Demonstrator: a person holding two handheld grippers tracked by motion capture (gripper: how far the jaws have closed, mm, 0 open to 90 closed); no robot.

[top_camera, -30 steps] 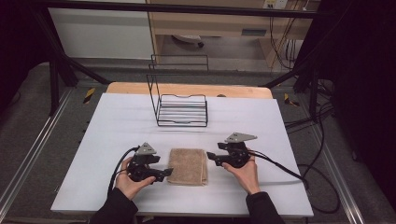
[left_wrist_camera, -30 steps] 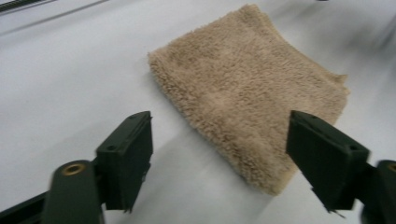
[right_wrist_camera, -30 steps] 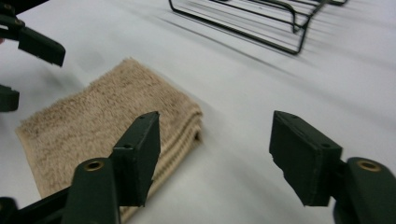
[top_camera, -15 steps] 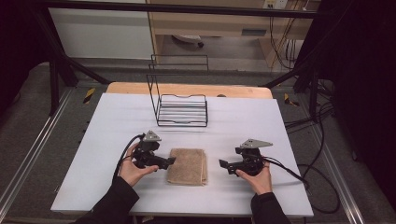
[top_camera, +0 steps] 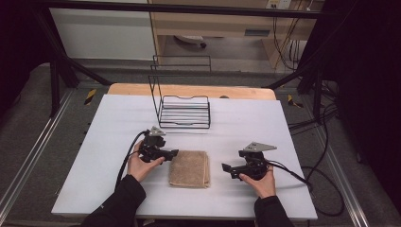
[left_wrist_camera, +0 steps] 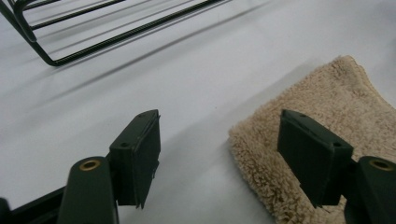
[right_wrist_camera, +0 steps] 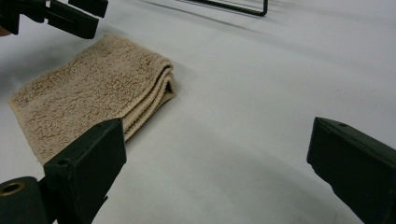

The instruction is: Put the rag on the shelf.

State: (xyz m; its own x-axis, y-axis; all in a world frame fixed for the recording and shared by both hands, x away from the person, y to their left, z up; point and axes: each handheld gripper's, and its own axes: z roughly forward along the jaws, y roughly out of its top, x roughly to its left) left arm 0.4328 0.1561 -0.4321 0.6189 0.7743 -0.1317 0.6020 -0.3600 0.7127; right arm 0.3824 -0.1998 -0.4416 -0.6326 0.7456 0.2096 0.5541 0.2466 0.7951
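Left gripper (top_camera: 173, 152) at towel (top_camera: 190, 168) far-left corner, jaws apart, just been closing, nothing clamped; right gripper (top_camera: 227, 167) off towel's right, jaws wide.

White table top (top_camera: 265, 123) on wooden board (top_camera: 189, 90), light edge showing at far side. Black metal frame posts (top_camera: 54, 71) around. Grey floor (top_camera: 28, 132) with yellow-black tape marks (top_camera: 90, 96). Wooden cabinet (top_camera: 213, 23) behind, white panel (top_camera: 101, 30) left. Black cables (top_camera: 326, 142) right. Surroundings dim.

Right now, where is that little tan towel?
In the high view, the folded towel lies flat on the white table, between the left gripper and right gripper, nearer the left.
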